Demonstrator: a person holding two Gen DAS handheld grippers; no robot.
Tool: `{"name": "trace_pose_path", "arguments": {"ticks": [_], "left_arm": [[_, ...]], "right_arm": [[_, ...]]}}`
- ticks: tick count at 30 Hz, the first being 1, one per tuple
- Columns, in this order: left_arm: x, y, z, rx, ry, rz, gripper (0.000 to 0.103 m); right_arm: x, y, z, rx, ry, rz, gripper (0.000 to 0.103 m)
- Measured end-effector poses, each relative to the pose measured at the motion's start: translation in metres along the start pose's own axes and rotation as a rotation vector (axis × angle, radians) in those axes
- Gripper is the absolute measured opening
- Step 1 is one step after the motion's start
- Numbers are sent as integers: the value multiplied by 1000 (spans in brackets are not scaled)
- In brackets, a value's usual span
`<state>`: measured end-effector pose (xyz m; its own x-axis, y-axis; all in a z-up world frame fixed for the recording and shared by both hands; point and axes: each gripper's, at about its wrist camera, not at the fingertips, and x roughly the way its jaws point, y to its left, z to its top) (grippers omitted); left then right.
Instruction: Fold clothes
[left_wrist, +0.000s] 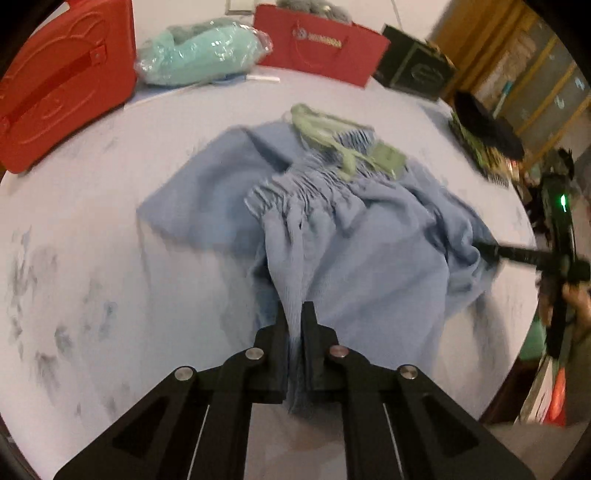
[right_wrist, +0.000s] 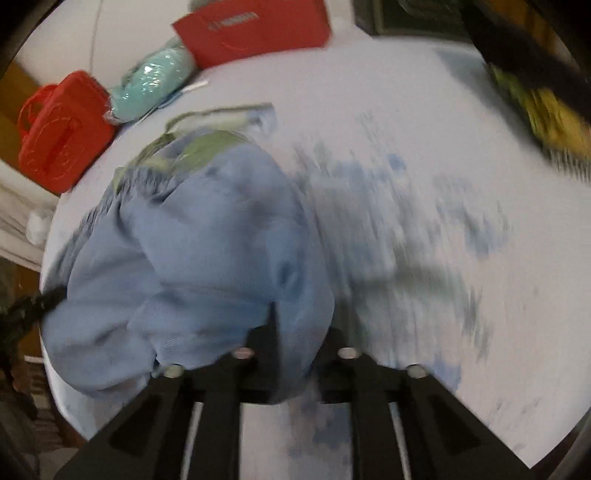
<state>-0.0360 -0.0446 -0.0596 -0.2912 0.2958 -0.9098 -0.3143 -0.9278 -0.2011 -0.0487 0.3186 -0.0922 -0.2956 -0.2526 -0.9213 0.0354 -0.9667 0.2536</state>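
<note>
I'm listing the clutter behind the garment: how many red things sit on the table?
2: a red case at the far left edge, and a red paper bag at the far side, beside the bagged teal bundle. Others may lie out of view.

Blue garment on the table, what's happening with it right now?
A person is working a crumpled light-blue garment with a gathered elastic waistband on the pale round table, using two handheld grippers. The left gripper is shut on a bunched edge nearest its camera. The right gripper has cloth pinched between its fingers at the opposite side. The garment is not yet folded flat; a pale green drawstring lies across the waistband.
</note>
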Motion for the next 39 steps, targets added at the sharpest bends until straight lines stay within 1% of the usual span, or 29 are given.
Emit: {"name": "trace_pose_path", "arguments": {"ticks": [1, 2, 3, 4, 5, 6, 7, 8, 12, 17, 21, 22, 23, 24, 25, 26, 27, 28, 29, 30, 31, 32, 33, 34, 37, 39], "left_arm": [[-4, 0, -2, 5, -14, 1, 13], [-8, 2, 0, -1, -36, 2, 28], [-12, 4, 2, -7, -58, 2, 38], [-16, 6, 5, -14, -82, 2, 60], [-19, 7, 9, -25, -109, 3, 70], [-20, 9, 14, -35, -134, 0, 71], [-19, 10, 18, -45, -152, -2, 71], [-14, 10, 24, -52, -148, 1, 71], [14, 5, 40, -65, -102, 8, 71], [42, -4, 50, -67, -58, 0, 71], [59, -14, 53, -38, -45, 55, 70], [62, -14, 54, -38, -42, 76, 61], [66, -15, 55, -37, -38, 96, 45], [69, -16, 55, -37, -35, 117, 37], [71, -16, 56, -40, -34, 132, 26], [69, -15, 57, -54, -43, 128, 16], [65, -14, 57, -66, -53, 126, 13], [57, -15, 58, -69, -71, 132, 10], [47, -16, 58, -65, -99, 139, 10], [32, -17, 59, -61, -139, 143, 9], [16, -17, 59, -64, -176, 145, 9], [1, -16, 59, -68, -212, 148, 9], [-14, -12, 58, -82, -250, 155, 9], [-31, -5, 56, -100, -292, 172, 9], [-83, 24, 40, -167, -406, 236, 9], [-121, 51, 20, -226, -479, 296, 9]], "right_arm": [[-4, -5, -5, 18, -13, 3, 50], [-9, -10, -8, 32, -27, 7, 57], [-14, -11, -6, 33, -49, 17, 58], [-19, -10, -2, 29, -72, 34, 60], [-24, -8, 2, 22, -95, 51, 68], [-29, -3, 9, -2, -118, 65, 75], [-32, 2, 16, -26, -140, 77, 76], [-32, 9, 22, -53, -150, 79, 79], [-8, 29, 46, -116, -128, 71, 80], [18, 49, 64, -175, -101, 68, 80], [39, 63, 81, -229, -88, 60, 80], [43, 65, 84, -238, -92, 59, 80], [48, 69, 87, -247, -98, 57, 80], [53, 72, 89, -257, -100, 53, 80], [59, 75, 91, -268, -93, 51, 80], [66, 78, 92, -284, -84, 46, 79], [70, 84, 90, -322, -67, 29, 63], [75, 89, 88, -361, -51, 12, 49], [79, 95, 86, -399, -35, -6, 39], [83, 100, 84, -433, -22, -19, 21], [79, 104, 83, -445, -28, -16, 20], [72, 109, 83, -455, -54, -16, 17], [60, 117, 84, -478, -97, -15, 14], [48, 125, 85, -502, -144, -10, 13], [0, 164, 97, -580, -291, 67, 12], [-21, 202, 107, -639, -342, 137, 12]]}}
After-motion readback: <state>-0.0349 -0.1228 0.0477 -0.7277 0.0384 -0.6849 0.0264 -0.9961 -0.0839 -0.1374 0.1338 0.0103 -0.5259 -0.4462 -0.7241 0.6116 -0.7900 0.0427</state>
